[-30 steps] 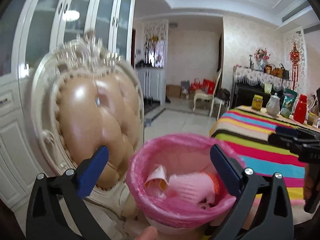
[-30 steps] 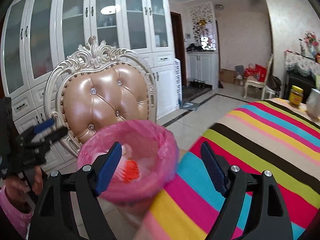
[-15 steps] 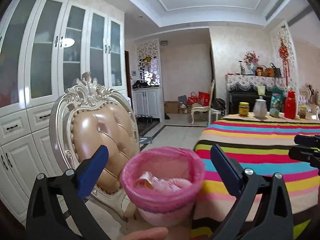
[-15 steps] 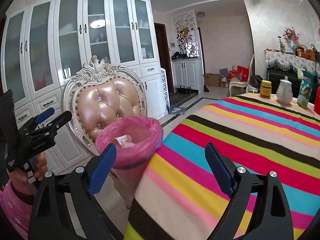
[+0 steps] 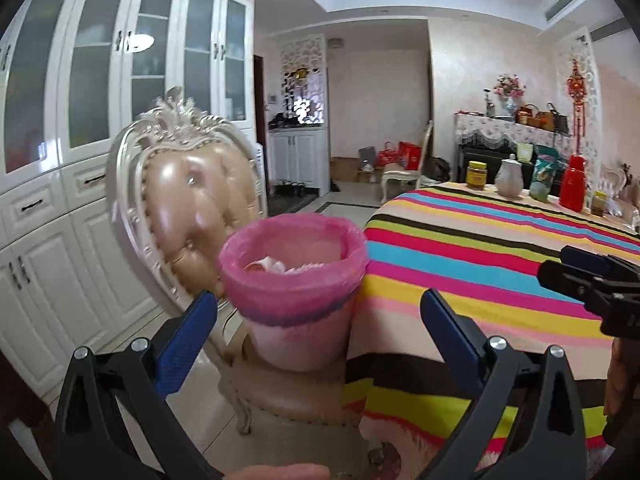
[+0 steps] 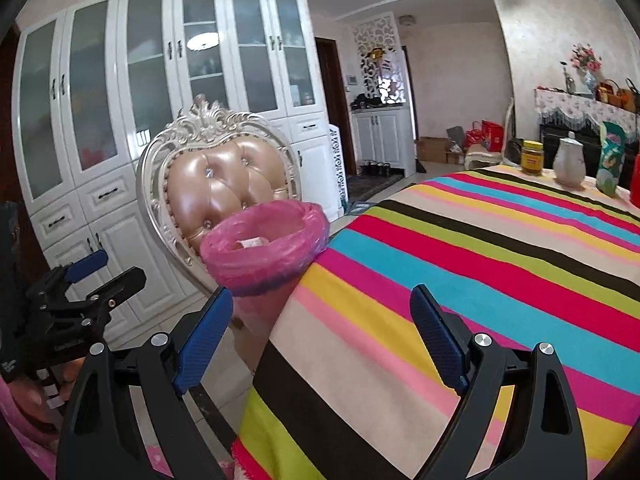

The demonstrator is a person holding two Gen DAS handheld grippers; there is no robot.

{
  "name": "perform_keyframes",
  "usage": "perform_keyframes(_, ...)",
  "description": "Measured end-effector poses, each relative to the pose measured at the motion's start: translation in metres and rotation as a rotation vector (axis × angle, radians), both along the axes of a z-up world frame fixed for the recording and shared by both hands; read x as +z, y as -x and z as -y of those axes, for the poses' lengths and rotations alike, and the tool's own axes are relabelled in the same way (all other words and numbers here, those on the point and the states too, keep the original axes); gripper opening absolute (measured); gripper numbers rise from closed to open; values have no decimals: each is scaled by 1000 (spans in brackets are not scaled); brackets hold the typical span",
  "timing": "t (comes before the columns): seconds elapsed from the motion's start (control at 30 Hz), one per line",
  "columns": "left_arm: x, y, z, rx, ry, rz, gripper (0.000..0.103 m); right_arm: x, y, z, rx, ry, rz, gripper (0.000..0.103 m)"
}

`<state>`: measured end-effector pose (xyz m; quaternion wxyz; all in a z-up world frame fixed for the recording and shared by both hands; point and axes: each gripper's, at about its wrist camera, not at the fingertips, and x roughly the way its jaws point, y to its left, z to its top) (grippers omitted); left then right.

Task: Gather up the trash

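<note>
A small bin with a pink liner (image 5: 294, 280) stands on the seat of an ornate chair (image 5: 192, 200), next to the table edge. Crumpled white and orange trash (image 5: 276, 266) lies inside it. The bin also shows in the right wrist view (image 6: 264, 250). My left gripper (image 5: 320, 332) is open and empty, a short way back from the bin. My right gripper (image 6: 320, 336) is open and empty, above the table's near edge, with the bin ahead to its left.
A table with a striped cloth (image 5: 500, 264) fills the right side. At its far end stand a jar (image 5: 477, 175), a white jug (image 5: 509, 178), a packet (image 5: 542, 178) and a red flask (image 5: 573, 182). White cabinets (image 6: 120, 120) line the left wall.
Both grippers have drawn back from the bin, which now looks smaller and farther away. More of the striped table is in view. Both stay open.
</note>
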<state>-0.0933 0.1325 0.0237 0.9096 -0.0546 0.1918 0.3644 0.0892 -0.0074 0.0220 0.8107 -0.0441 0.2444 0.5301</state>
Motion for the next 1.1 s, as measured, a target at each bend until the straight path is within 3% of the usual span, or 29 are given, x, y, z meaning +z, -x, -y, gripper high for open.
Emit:
perform_keyframes(0.2,-2,11,-3,41,16,-1,98,5,6,-17,52,32,16,85)
perform_keyframes(0.43,-10,13,-1,28,18,-18,98,4,7,-11,39,-60,9,85)
perform_keyframes(0.57,-18,12,0,26,33,-31,98,-10,5,-13,17,-17,-3,85)
perform_keyframes(0.73,-24,12,1,26,45,-30,98,-7,11,-8,34,-30,9,85)
perform_keyframes(1.1,-26,18,-10,86,73,8,98,-16,36,-23,105,46,89,85)
